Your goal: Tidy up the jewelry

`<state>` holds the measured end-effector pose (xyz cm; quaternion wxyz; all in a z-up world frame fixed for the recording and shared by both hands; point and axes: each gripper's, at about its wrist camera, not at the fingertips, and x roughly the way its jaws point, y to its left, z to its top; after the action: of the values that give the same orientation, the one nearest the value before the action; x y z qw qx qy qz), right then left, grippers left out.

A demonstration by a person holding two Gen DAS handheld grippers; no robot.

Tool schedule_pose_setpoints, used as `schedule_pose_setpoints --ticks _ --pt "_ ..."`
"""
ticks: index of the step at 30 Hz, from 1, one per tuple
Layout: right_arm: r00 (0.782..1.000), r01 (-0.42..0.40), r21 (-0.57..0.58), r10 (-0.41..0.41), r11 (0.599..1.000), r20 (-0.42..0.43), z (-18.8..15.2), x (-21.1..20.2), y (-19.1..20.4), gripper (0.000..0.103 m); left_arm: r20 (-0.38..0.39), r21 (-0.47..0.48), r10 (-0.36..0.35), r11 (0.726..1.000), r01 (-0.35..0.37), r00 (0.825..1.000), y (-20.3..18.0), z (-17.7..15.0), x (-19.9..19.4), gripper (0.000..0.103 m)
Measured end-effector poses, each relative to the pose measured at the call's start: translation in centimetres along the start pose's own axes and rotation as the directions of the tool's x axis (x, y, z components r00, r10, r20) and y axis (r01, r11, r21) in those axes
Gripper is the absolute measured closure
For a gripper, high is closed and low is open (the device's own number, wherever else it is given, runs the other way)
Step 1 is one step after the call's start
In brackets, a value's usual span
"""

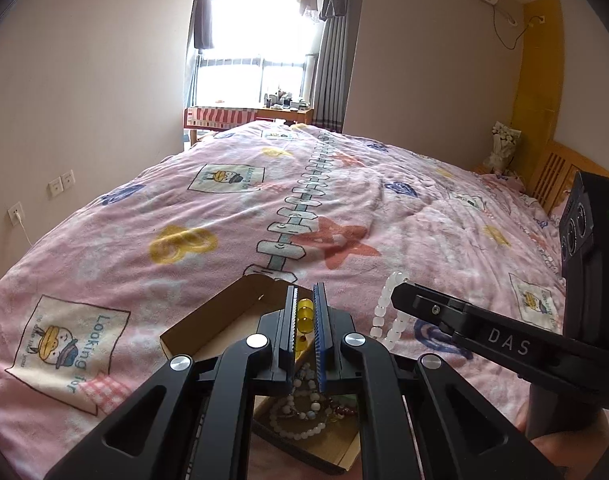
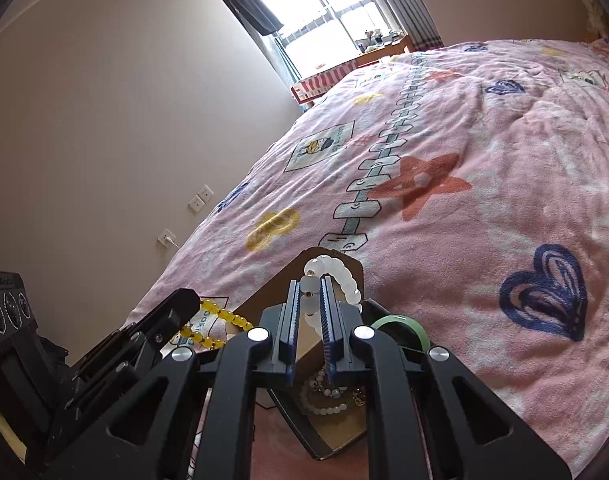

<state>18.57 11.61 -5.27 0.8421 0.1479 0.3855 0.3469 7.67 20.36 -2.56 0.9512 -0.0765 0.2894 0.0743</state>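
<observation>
My left gripper (image 1: 304, 304) is shut on a yellow bead bracelet (image 1: 305, 316), held above an open cardboard box (image 1: 208, 324) on the pink bedspread. In the right wrist view the same yellow bead bracelet (image 2: 224, 318) hangs from the left gripper (image 2: 192, 300) at the lower left. My right gripper (image 2: 311, 292) is shut on a white bead bracelet (image 2: 336, 272), which loops up over the box (image 2: 288, 280). The white bead bracelet (image 1: 384, 312) also dangles from the right gripper (image 1: 400, 298) in the left wrist view. More bead bracelets (image 1: 300, 412) lie inside the box below both grippers.
A green bangle (image 2: 400, 326) rests at the box's right side. The pink patterned bedspread (image 1: 344, 208) stretches away to a window and a cluttered desk (image 1: 280, 110). A wooden headboard (image 1: 552, 168) stands at the right, and wall sockets (image 1: 60, 184) at the left.
</observation>
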Motion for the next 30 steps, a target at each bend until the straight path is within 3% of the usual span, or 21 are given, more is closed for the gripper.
schedule_pose_setpoints --ticks 6,8,10,11,12,15,21,26,30 --pt "1.0 0.016 -0.024 -0.016 1.0 -0.015 -0.2 0.7 0.5 0.088 -0.035 0.019 0.005 1.0 -0.004 0.999 -0.3 -0.5 0.5 0.094" --pt "1.0 0.018 -0.032 -0.018 0.999 -0.012 -0.1 0.4 0.4 0.081 -0.04 0.008 0.005 1.0 -0.005 0.999 -0.1 -0.5 0.4 0.092" --pt "0.999 0.046 -0.053 -0.046 0.998 -0.005 0.0 0.0 0.3 0.074 -0.045 0.0 0.002 1.0 -0.002 0.999 0.1 -0.5 0.1 0.07" --pt "0.998 0.059 -0.06 -0.059 0.996 -0.002 0.0 -0.2 0.1 0.071 -0.042 -0.001 0.007 1.0 -0.007 0.999 0.2 -0.5 0.0 0.04" --pt "0.998 0.067 -0.065 -0.067 0.996 -0.001 0.1 -0.5 -0.1 0.071 -0.027 0.001 0.018 1.0 -0.018 0.999 0.3 -0.5 -0.3 0.033" --pt "0.995 0.102 -0.082 -0.102 0.991 0.006 0.3 -1.5 -1.0 0.062 -0.013 0.024 0.044 0.999 -0.044 0.999 0.2 -0.3 -1.1 0.03" --pt "0.981 0.194 -0.099 -0.191 0.976 0.039 0.9 -3.9 -2.6 0.033 -0.004 0.048 0.079 0.996 -0.079 0.997 0.3 -0.2 -2.2 0.021" --pt "0.962 0.272 -0.185 -0.271 0.945 0.031 1.0 -5.2 -2.5 0.009 -0.027 0.05 0.057 0.997 -0.056 0.998 0.5 -0.5 -2.7 0.014" --pt "0.962 0.263 -0.189 -0.271 0.946 -0.018 0.7 -5.6 -2.8 0.007 -0.064 0.016 -0.014 1.0 0.015 0.998 0.9 -0.8 -2.8 0.013"
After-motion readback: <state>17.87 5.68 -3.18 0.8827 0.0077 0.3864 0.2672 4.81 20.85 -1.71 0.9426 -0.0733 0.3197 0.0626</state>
